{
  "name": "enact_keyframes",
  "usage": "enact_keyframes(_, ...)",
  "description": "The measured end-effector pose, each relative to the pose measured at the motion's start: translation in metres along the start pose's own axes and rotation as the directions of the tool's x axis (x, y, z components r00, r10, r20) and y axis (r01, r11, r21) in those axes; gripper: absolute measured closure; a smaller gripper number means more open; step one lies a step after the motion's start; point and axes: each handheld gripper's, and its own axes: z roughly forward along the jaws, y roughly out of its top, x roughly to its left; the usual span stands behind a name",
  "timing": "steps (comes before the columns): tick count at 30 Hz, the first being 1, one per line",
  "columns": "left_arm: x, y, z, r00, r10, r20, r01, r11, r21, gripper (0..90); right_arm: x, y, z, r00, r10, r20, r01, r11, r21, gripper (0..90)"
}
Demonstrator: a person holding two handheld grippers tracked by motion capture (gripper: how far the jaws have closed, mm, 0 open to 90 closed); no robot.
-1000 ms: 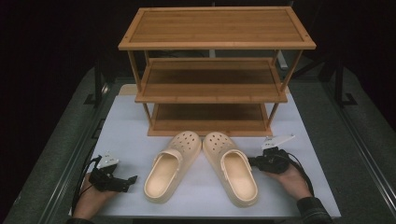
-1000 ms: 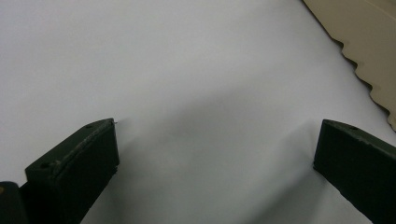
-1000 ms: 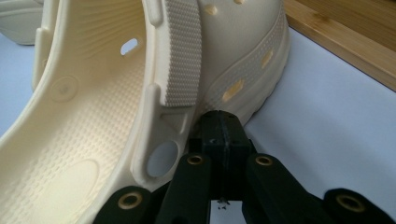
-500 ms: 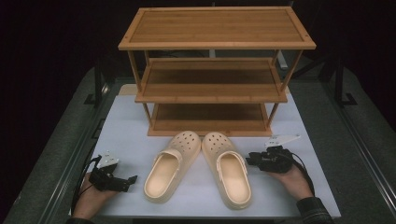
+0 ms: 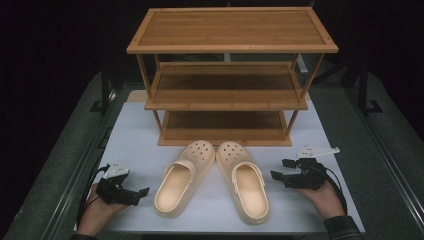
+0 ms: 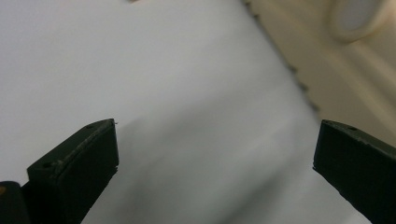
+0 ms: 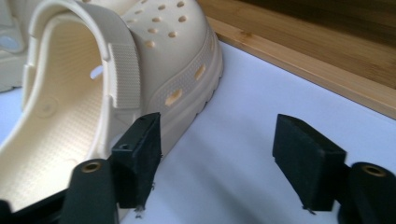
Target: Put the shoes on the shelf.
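Note:
Two cream clogs lie side by side on the white mat, toes toward the rack: the left clog [image 5: 179, 181] and the right clog [image 5: 246, 184]. My right gripper [image 5: 279, 169] sits just right of the right clog, a small gap apart. Its jaws have just been opening and stand open, with bare mat between them. In the right gripper view my right gripper [image 7: 217, 126] has one jaw beside the clog's [image 7: 116, 60] sole. My left gripper [image 5: 141, 195] rests at the mat's front left, open and pointing at the left clog. In the left gripper view my left gripper [image 6: 217, 135] frames mat, with the clog [image 6: 327, 56] beyond.
A three-tier bamboo shoe rack [image 5: 227, 75] stands at the back of the white mat [image 5: 135, 135]; its bottom board [image 7: 327, 51] lies close behind the clogs. Grey table borders and dark rails run along both sides.
My right gripper let go of the right clog, opened, and drew back to the right. The right clog's heel shifted slightly left, closer to its mate. The left gripper stayed put.

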Motion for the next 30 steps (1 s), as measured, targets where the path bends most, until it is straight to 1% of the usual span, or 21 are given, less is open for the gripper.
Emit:
enact_keyframes(1,-0.002,0.002,-0.002,0.9999,0.011,0.002,-0.011,0.9999,-0.011,0.0,0.001,0.000,-0.001,1.0000,0.005,-0.003,-0.005,1.000,-0.004,29.7)
enact_keyframes(3,-0.005,0.008,-0.006,0.9997,0.022,0.010,-0.021,0.9994,-0.026,0.0,0.001,0.001,-0.003,0.9999,0.011,-0.011,-0.011,1.000,-0.007,29.2)
enact_keyframes(5,-0.008,0.013,-0.010,0.9992,0.033,0.022,-0.032,0.9986,-0.042,0.0,0.003,0.001,-0.005,0.9998,0.005,-0.018,-0.006,1.000,-0.017,29.5)
enact_keyframes(6,-0.011,0.017,-0.012,0.9988,0.039,0.030,-0.038,0.9977,-0.057,0.0,0.004,0.002,-0.007,0.9997,0.002,-0.023,-0.002,1.000,-0.023,29.5)
enact_keyframes(9,-0.015,0.021,-0.014,0.9980,0.049,0.039,-0.046,0.9965,-0.070,0.0,0.007,0.002,-0.008,0.9995,0.006,-0.031,-0.007,1.000,-0.030,29.6)
enact_keyframes(11,-0.019,0.026,-0.015,0.9971,0.055,0.053,-0.050,0.9951,-0.085,0.0,0.010,0.002,-0.009,0.9993,0.001,-0.037,-0.003,0.999,-0.035,29.9)
enact_keyframes(12,-0.021,0.029,-0.015,0.9962,0.062,0.062,-0.056,0.9942,-0.092,5.4,0.014,0.003,-0.010,0.9990,0.000,-0.046,-0.002,0.999,-0.034,30.6)
enact_keyframes(13,-0.023,0.031,-0.015,0.9950,0.071,0.070,-0.063,0.9926,-0.104,5.4,0.014,0.003,-0.010,0.9990,0.000,-0.046,-0.002,0.999,-0.034,30.6)
enact_keyframes(15,-0.026,0.037,-0.014,0.9935,0.080,0.081,-0.071,0.9912,-0.112,6.2,0.019,0.004,-0.010,0.9984,-0.007,-0.055,0.005,0.999,-0.036,31.0)
enact_keyframes(16,-0.030,0.043,-0.012,0.9918,0.094,0.087,-0.084,0.9897,-0.116,6.6,0.022,0.006,-0.008,0.9981,-0.010,-0.061,0.007,0.999,-0.038,31.6)
enact_keyframes(18,-0.032,0.045,-0.011,0.9907,0.102,0.090,-0.091,0.9886,-0.120,8.0,0.023,0.007,-0.007,0.9978,-0.013,-0.065,0.010,0.999,-0.037,31.6)
enact_keyframes(20,-0.035,0.050,-0.010,0.9889,0.117,0.092,-0.104,0.9855,-0.134,12.6,0.026,0.009,-0.005,0.9973,-0.018,-0.072,0.015,0.999,-0.039,32.3)
enact_keyframes(21,-0.037,0.055,-0.008,0.9872,0.131,0.091,-0.117,0.9822,-0.147,14.9,0.028,0.011,-0.002,0.9965,-0.024,-0.080,0.021,0.999,-0.034,32.7)
enact_keyframes(24,-0.039,0.059,-0.005,0.9868,0.131,0.095,-0.116,0.9819,-0.150,15.6,0.031,0.012,0.002,0.9957,-0.027,-0.088,0.025,0.999,-0.027,32.7)
enact_keyframes(26,-0.040,0.065,0.003,0.9849,0.138,0.104,-0.123,0.9823,-0.141,16.3,0.032,0.014,0.006,0.9953,-0.032,-0.091,0.030,0.999,-0.019,33.0)
enact_keyframes(28,-0.041,0.068,0.008,0.9829,0.143,0.116,-0.126,0.9820,-0.140,20.7,0.034,0.016,0.010,0.9954,-0.036,-0.089,0.035,0.999,-0.014,33.5)
enact_keyframes(30,-0.042,0.071,0.011,0.9819,0.147,0.120,-0.130,0.9822,-0.135,21.1,0.035,0.017,0.012,0.9951,-0.039,-0.090,0.038,0.999,-0.011,33.6)
